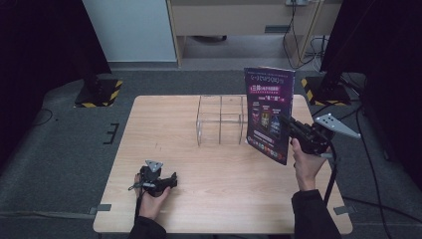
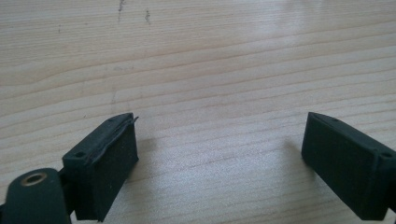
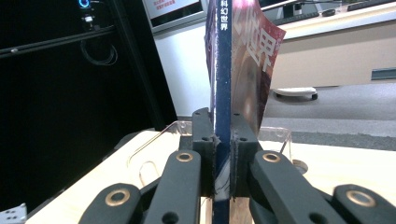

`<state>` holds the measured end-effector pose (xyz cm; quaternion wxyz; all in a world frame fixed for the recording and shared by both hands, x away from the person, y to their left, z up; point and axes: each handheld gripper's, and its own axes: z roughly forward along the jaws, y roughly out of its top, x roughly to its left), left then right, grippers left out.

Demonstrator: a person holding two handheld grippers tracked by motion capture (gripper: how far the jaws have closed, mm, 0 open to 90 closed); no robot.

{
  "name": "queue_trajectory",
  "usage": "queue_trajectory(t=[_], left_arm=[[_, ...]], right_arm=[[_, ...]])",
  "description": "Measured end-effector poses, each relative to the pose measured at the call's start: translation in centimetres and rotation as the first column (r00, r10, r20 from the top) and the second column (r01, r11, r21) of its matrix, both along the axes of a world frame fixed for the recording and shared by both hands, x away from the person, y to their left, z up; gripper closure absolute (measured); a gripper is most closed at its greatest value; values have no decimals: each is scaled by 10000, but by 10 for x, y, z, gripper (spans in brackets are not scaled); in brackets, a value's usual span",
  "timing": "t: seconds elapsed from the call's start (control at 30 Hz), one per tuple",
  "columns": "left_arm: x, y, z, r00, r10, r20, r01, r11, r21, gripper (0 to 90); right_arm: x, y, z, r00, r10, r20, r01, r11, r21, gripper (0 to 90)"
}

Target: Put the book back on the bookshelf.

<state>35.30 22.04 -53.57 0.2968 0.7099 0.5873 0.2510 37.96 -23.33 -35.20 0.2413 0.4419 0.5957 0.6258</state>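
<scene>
Right gripper [image 1: 291,127] clamped tight on a purple magazine's [image 1: 268,112] spine — held upright above the table's [image 1: 164,124] right side, just right of the clear acrylic organizer [image 1: 220,119]. Left gripper [image 1: 171,179] rests near-left — jaws wide apart, nothing between them.

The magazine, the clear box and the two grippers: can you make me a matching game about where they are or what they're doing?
Things:
1. magazine
2. clear box
3. left gripper
4. right gripper

States:
A. open, low over the bare wooden table
B. held upright in the air
C. stands on the table, nothing inside
D. shut on a spine

Pairs: 1-B, 2-C, 3-A, 4-D
</scene>
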Motion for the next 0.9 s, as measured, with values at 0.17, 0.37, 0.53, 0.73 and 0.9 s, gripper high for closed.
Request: queue_trajectory(t=[0.17,0.37,0.53,0.73,0.9], left_arm=[[0,0,0,10000,-14,-12,14,10000,12,96],[0,0,0,10000,-16,-9,16,10000,-1,95],[0,0,0,10000,-23,-12,23,10000,-2,94],[0,0,0,10000,-11,7,11,10000,-9,94],[0,0,0,10000,-36,-11,36,10000,4,93]], right_arm=[[10,3,-5,9996,-271,-18,271,9996,-52,845],[21,7,-11,9983,-582,33,582,9982,-114,845],[30,11,-16,9967,-817,-19,816,9965,-174,845],[38,16,-22,9936,-1131,-38,1130,9932,-268,846],[42,20,-32,9919,-1265,-84,1263,9917,-241,845]])
